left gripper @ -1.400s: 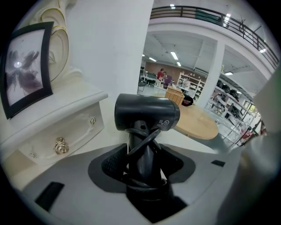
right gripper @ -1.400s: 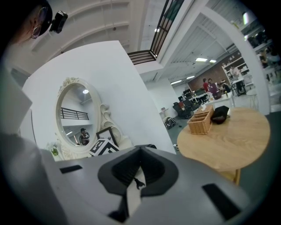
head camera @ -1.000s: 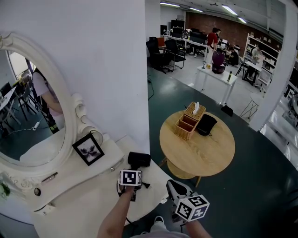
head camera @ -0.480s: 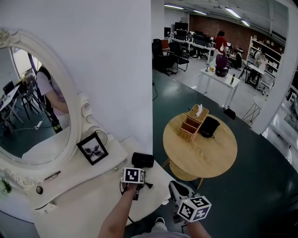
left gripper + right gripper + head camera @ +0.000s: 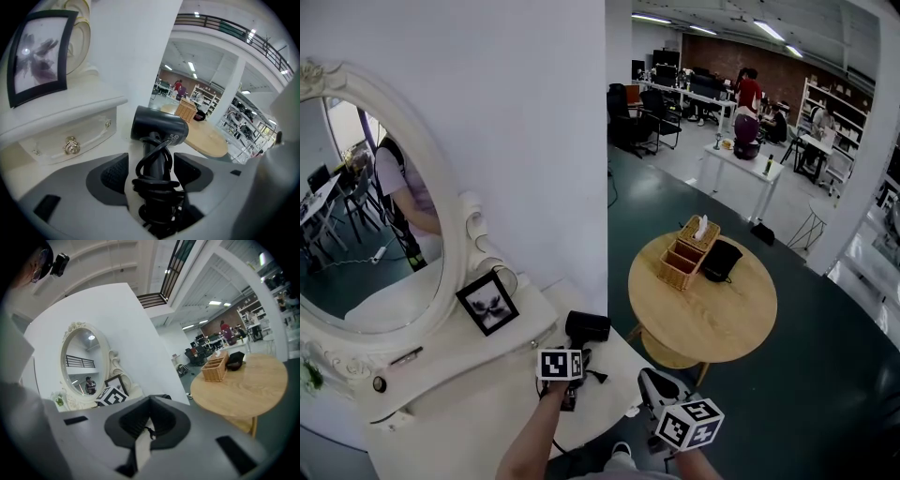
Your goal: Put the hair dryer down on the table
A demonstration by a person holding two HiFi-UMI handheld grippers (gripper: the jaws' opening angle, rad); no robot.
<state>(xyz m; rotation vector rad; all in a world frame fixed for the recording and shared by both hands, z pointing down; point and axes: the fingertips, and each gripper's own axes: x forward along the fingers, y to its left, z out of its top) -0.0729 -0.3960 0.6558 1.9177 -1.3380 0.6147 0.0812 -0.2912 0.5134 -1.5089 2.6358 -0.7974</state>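
Left gripper view: the hair dryer lies on the white surface, with the left gripper fingers opening wide beside its handle. The right gripper fingers are closed and empty. Only withdrawing seems left.

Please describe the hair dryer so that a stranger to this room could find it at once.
Find the white dressing table with the large oval mirror. Near its right edge, right of the small black picture frame, rests the black hair dryer, between the opening jaws of the left tool. Unlike the frame, it has a black cord wound around its handle.
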